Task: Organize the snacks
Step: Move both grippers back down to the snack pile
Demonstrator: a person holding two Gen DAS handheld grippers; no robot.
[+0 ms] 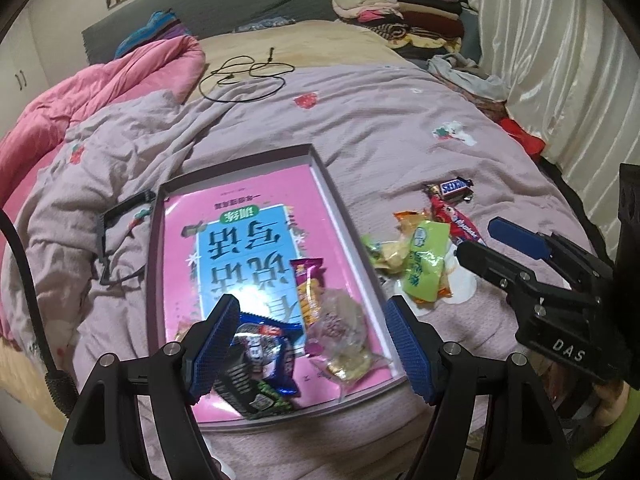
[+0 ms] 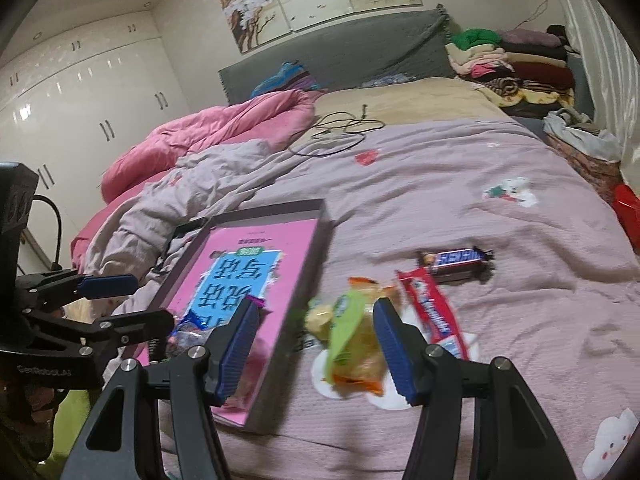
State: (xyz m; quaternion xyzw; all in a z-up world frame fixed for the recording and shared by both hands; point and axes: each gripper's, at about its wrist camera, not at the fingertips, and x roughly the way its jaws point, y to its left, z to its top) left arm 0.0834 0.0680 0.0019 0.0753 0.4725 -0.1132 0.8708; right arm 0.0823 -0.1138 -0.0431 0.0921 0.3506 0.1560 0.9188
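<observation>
A shallow box (image 1: 320, 168) (image 2: 320, 216) lined with a pink book lies on the bed. In it lie a blue-black packet (image 1: 260, 360), a pink-orange snack bar (image 1: 308, 288) and a clear wrapped snack (image 1: 340, 332). My left gripper (image 1: 308, 344) is open and empty over these. To the right of the box lies a loose pile: a green-yellow packet (image 1: 424, 260) (image 2: 352, 340), a red bar (image 1: 452, 220) (image 2: 436, 312) and a Snickers bar (image 1: 454, 188) (image 2: 456, 262). My right gripper (image 2: 316, 348) (image 1: 500, 248) is open, its fingers low around the green packet.
The bed has a lilac quilt (image 1: 380, 128), a bunched pink duvet (image 1: 80, 96) at the left and a black cable (image 1: 244, 76) beyond the box. Folded clothes (image 1: 404, 12) are stacked at the far right. A black frame (image 1: 116, 240) lies left of the box.
</observation>
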